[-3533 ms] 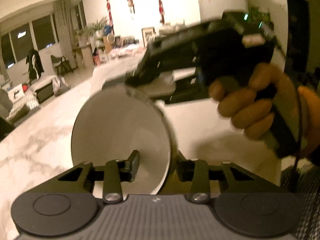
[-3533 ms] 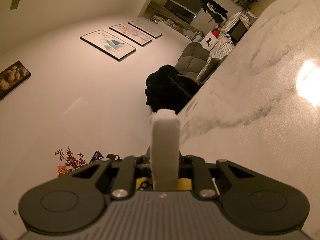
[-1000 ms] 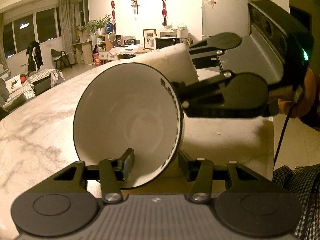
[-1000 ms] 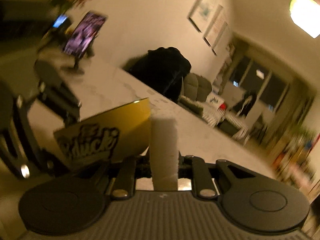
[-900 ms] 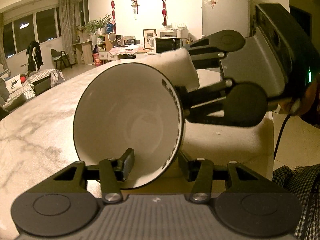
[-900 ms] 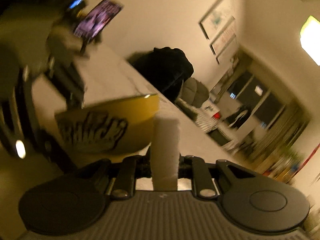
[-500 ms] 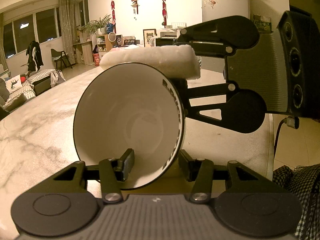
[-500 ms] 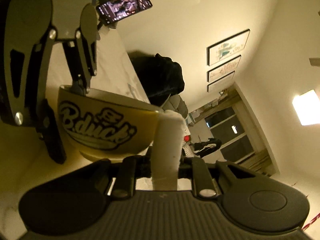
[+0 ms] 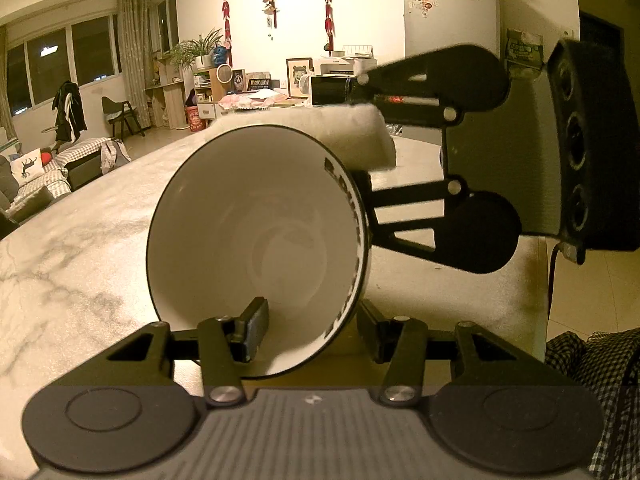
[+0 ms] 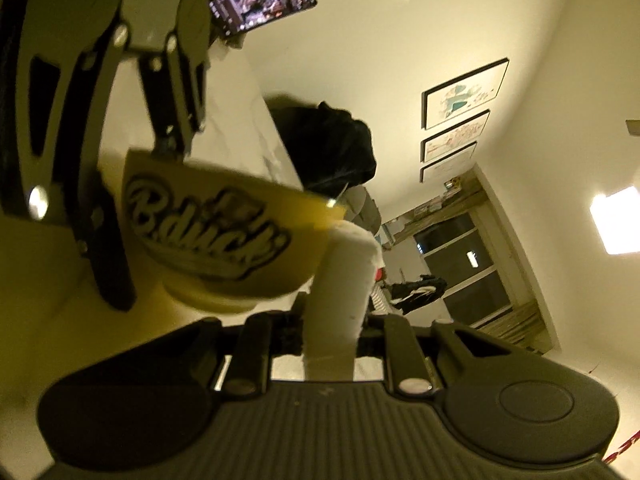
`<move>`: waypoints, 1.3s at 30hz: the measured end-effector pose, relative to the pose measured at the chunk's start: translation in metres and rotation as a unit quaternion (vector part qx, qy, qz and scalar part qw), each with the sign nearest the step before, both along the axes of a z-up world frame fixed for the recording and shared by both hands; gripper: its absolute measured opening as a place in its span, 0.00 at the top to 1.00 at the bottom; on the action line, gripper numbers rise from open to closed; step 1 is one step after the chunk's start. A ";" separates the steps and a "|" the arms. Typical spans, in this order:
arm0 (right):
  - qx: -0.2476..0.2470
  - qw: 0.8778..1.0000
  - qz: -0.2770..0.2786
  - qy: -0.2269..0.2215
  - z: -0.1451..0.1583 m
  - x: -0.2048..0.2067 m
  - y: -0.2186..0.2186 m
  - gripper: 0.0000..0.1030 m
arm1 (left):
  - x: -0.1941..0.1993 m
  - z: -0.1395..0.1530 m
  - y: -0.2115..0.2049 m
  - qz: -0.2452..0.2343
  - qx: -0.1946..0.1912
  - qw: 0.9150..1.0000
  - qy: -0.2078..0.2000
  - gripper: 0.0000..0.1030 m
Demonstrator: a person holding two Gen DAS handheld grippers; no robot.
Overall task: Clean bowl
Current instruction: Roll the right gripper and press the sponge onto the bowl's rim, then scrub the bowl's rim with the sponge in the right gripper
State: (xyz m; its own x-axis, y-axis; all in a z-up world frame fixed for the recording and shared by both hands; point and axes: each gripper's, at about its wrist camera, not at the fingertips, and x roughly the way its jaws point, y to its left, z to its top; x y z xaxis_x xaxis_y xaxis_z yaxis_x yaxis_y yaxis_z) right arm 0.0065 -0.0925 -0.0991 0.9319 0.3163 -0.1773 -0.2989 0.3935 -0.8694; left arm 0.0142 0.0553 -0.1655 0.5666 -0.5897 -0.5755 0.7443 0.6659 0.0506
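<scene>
Now the bowl (image 9: 256, 236) hung tipped on its side above the marble worktop (image 9: 68, 248), its white inside facing the left wrist camera. The left tool (image 9: 308, 328) pinched the bowl's lower wall, one finger inside and the other outside against the yellow shell. The right tool (image 10: 330, 320) was pressed together on a white sponge (image 10: 340, 280), which stuck out forward between its fingers.

Compared with a second earlier, the right tool had rolled about its own line. Then the sponge sat at an angle behind the upper right of the rim; by this moment it lay flat across the top of the rim, seemingly touching it, and reached further leftward over the bowl's upper edge. The left tool and the bowl had not shifted in that time. In the right wrist view the printed outside of the bowl (image 10: 224, 236) stood just beside the sponge's tip, though that view was blurred and contact there could not be confirmed.

I judged this to be a wiping stroke along the rim and outer wall rather than the inside, which looked untouched by the sponge at this moment. The interior probably remained to be wiped, so the cleaning seemed partway at best.
</scene>
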 end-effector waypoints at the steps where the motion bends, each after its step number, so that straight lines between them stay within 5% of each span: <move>1: -0.001 1.000 0.001 -0.004 0.001 -0.001 0.001 0.82 | 0.000 -0.001 0.000 0.000 0.000 1.000 0.000 0.52; 13: -0.001 1.000 -0.007 0.023 -0.008 0.007 0.001 0.82 | -0.005 -0.001 -0.002 0.000 0.000 1.000 0.000 0.51; 28: -0.016 1.000 0.008 -0.019 0.000 -0.002 0.007 0.82 | -0.003 0.009 -0.008 -0.014 0.015 1.000 0.016 0.53; 32: -0.014 1.000 0.009 -0.018 0.000 -0.003 0.005 0.82 | -0.006 0.025 -0.016 -0.029 0.007 1.000 -0.008 0.53; 34: -0.011 1.000 0.010 -0.017 0.000 -0.003 0.004 0.82 | -0.008 0.029 -0.020 -0.031 0.019 0.999 -0.017 0.60; 36: -0.008 1.000 0.011 -0.016 0.000 -0.003 0.003 0.82 | -0.008 0.029 -0.023 -0.037 0.025 0.999 -0.019 0.81; 39: -0.004 1.000 0.011 -0.013 0.000 -0.003 0.003 0.82 | -0.013 0.026 -0.023 -0.049 0.022 0.999 -0.010 0.85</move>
State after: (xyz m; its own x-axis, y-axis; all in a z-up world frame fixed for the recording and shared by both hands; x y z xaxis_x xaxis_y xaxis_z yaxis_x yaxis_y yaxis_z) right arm 0.0036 -0.0900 -0.0990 0.9294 0.3347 -0.1558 -0.2843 0.3796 -0.8804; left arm 0.0016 0.0326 -0.1391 0.5196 -0.6169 -0.5911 0.8039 0.5874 0.0936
